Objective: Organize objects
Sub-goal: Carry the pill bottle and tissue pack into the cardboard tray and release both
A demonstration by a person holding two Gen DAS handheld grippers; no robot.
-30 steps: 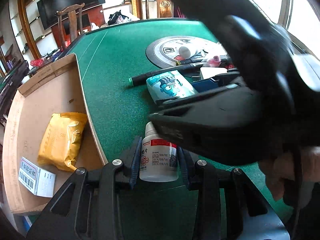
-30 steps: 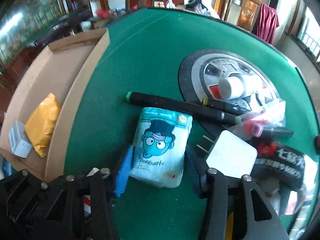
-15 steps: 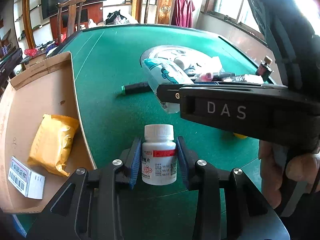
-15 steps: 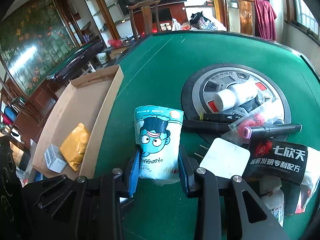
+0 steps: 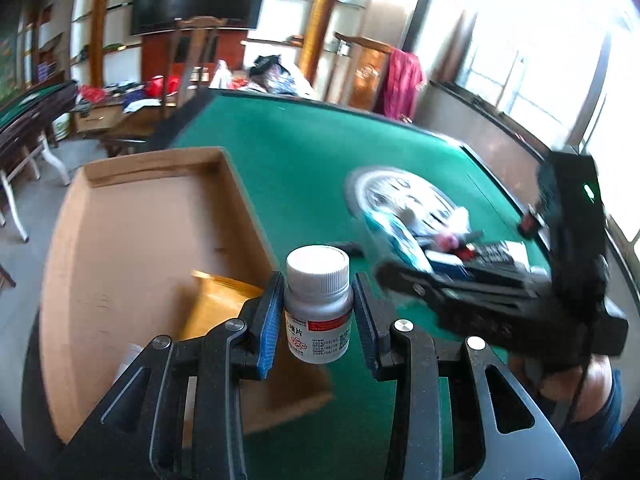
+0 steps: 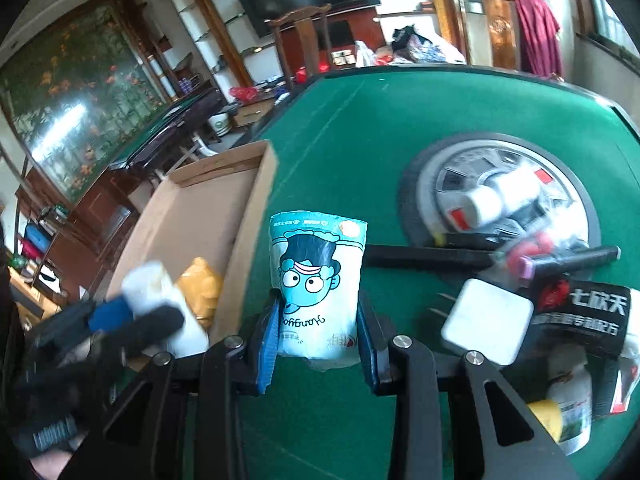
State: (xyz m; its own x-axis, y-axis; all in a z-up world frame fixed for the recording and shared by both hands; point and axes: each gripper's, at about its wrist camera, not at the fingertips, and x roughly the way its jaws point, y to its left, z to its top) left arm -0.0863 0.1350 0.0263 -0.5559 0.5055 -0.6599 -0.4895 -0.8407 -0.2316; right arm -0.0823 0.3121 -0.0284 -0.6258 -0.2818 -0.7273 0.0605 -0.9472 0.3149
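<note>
My left gripper [image 5: 318,316] is shut on a white pill bottle [image 5: 318,304] with a red-striped label and holds it in the air above the near right edge of the cardboard box [image 5: 132,240]. My right gripper [image 6: 316,332] is shut on a light blue tissue pack [image 6: 316,280] with a cartoon face and holds it upright above the green table [image 6: 360,128], just right of the box [image 6: 200,216]. The right gripper also shows blurred in the left wrist view [image 5: 400,256], and the left gripper with its bottle in the right wrist view [image 6: 152,308].
A yellow packet [image 5: 220,304] lies in the box. Right of the tissue pack lie black markers [image 6: 424,256], a white charger [image 6: 488,324], a black sachet [image 6: 580,312] and a white bottle [image 6: 500,196] on the round grey table centre [image 6: 448,176]. Chairs stand beyond the table.
Both grippers have lifted their objects off the table and swung left toward the box. The pill bottle now hangs over the box edge; the tissue pack stands higher and nearer the box.
</note>
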